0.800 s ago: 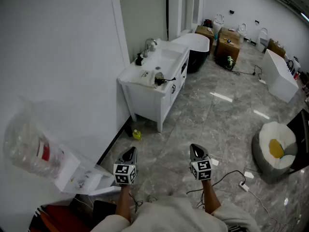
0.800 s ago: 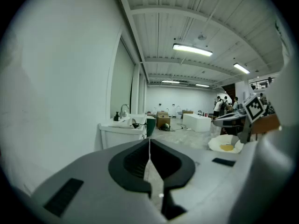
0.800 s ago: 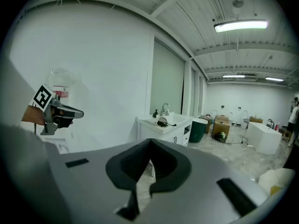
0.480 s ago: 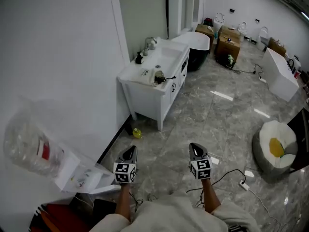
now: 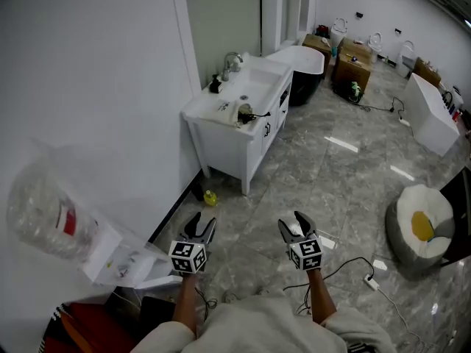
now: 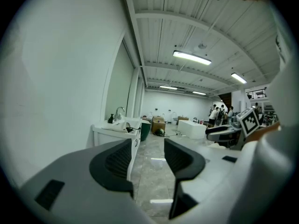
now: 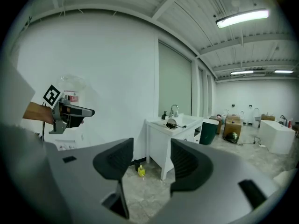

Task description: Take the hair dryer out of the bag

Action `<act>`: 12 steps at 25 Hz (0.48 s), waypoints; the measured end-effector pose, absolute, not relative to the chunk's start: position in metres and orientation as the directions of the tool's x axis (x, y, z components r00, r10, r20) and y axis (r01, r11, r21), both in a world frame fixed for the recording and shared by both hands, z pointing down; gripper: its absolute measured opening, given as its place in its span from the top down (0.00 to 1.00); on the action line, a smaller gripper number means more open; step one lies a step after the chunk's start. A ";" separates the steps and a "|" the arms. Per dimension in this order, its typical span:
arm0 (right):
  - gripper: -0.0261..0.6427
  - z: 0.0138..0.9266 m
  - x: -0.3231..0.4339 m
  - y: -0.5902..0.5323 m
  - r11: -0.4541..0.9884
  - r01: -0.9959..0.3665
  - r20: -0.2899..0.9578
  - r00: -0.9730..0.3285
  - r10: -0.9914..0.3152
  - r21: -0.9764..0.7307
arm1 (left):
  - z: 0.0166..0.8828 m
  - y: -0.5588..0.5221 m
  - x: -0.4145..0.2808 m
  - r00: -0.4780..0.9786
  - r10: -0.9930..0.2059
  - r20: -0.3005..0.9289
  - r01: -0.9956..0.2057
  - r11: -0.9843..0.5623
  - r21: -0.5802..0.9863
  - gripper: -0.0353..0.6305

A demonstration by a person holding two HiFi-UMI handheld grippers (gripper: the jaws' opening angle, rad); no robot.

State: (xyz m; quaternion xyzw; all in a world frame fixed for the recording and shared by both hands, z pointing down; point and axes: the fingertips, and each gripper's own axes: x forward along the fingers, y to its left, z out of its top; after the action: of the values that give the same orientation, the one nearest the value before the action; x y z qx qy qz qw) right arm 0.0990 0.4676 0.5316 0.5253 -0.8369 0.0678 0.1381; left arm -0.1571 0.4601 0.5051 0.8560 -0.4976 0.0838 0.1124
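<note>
Far ahead stands a white vanity with a sink and faucet. On its top lies a dark corded object beside something pale; it is too small to tell bag from hair dryer. It shows again in the right gripper view. Both grippers hang over the floor, well short of the vanity. My left gripper is open with nothing between its jaws. My right gripper is also open and empty.
A yellow bottle stands on the floor by the vanity's leg. A clear plastic bag and a white box are at the left wall. A bathtub, cardboard boxes, a beanbag and a floor cable lie further out.
Both grippers' jaws, close together in the earlier frames, now stand spread apart. The vanity sits slightly further right in the head view.
</note>
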 end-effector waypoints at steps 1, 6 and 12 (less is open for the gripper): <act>0.59 0.533 0.099 0.467 0.446 -0.894 0.305 -0.415 -0.857 0.036 | 0.504 0.460 -0.154 0.497 -0.830 0.252 -0.867 -0.486 0.108 0.64; 0.44 0.538 0.107 0.464 0.449 -0.892 0.322 -0.411 -0.853 0.051 | 0.504 0.460 -0.142 0.499 -0.828 0.255 -0.864 -0.496 0.081 0.57; 0.44 0.541 0.123 0.462 0.450 -0.891 0.323 -0.409 -0.854 0.062 | 0.516 0.464 -0.126 0.489 -0.830 0.268 -0.870 -0.485 0.088 0.56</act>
State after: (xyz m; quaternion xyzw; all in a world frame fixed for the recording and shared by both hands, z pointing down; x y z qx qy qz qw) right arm 0.1234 0.4617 0.5408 0.5210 -0.8371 0.0599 0.1555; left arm -0.1261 0.4637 0.5156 0.8564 -0.4964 0.0946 0.1064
